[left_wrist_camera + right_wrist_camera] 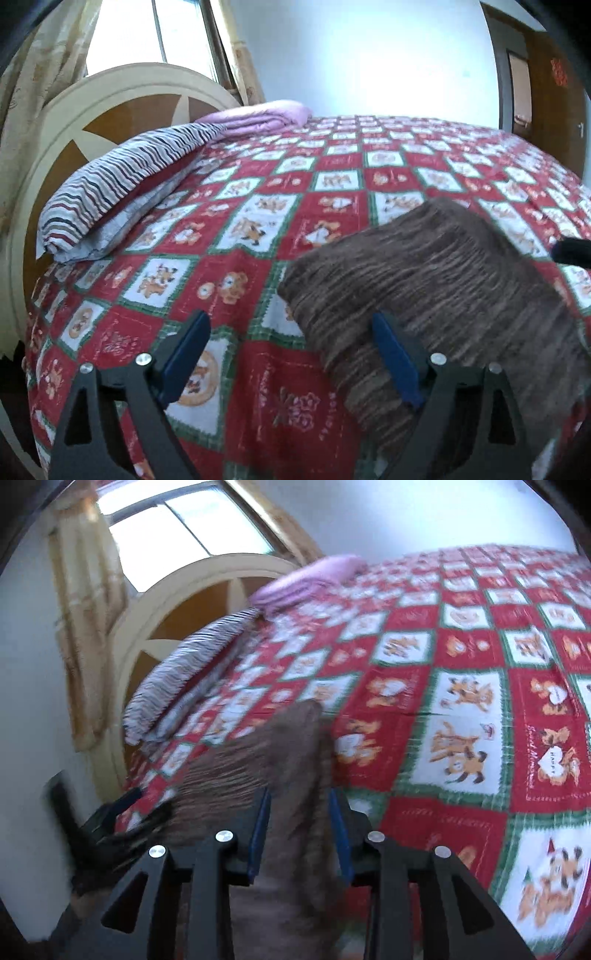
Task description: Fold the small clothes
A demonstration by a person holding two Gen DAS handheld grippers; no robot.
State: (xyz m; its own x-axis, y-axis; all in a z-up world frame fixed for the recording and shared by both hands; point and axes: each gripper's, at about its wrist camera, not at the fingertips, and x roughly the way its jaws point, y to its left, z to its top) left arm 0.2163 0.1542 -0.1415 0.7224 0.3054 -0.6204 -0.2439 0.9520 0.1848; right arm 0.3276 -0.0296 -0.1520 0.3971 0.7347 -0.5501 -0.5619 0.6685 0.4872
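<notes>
Brown knit garment (436, 295) lying folded on bed (258, 206), right of striped pillow (122, 184). Left gripper (291, 354) fingers spread wide, empty; right finger (395, 365) over garment's near edge, left one over bedspread. Right gripper (299, 834) fingers parted, garment fold between them; pad contact blurred, cannot tell.

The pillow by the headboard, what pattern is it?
The pillow has dark and white stripes, clearest in the left wrist view.
</notes>
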